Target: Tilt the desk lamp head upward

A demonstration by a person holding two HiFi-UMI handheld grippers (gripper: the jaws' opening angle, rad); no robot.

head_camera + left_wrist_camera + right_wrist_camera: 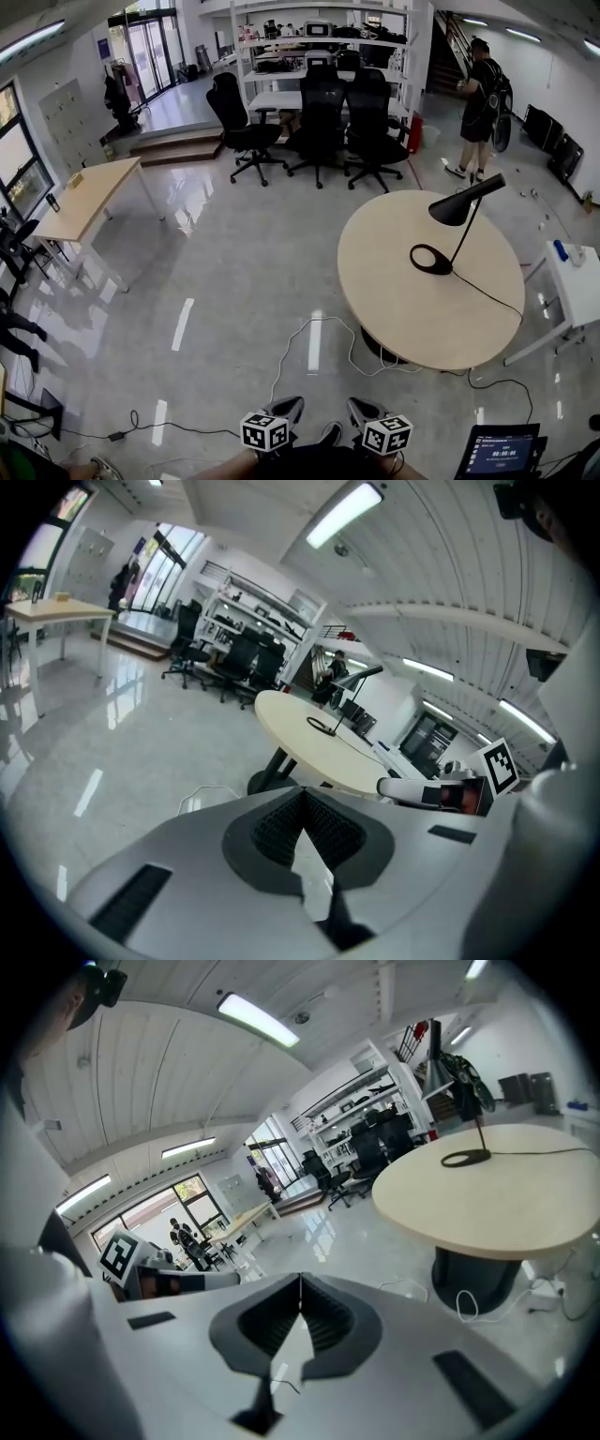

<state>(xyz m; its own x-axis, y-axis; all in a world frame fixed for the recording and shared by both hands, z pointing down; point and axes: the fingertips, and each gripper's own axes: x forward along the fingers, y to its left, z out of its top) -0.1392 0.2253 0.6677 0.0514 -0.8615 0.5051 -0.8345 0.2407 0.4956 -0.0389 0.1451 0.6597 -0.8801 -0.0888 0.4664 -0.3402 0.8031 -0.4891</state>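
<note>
Glossy grey floor (234,272), round table (403,323) at right. Item: desk lamp (461,230), black, standing on that table; ring base (431,260) near the middle, head (456,209) facing down. Left gripper (289,406) and right gripper (359,409): fingers closed on nothing, well apart from the lamp. We judged the approach came first; then one gripper should steady the base while the other raised the head's low rim gently.
</note>
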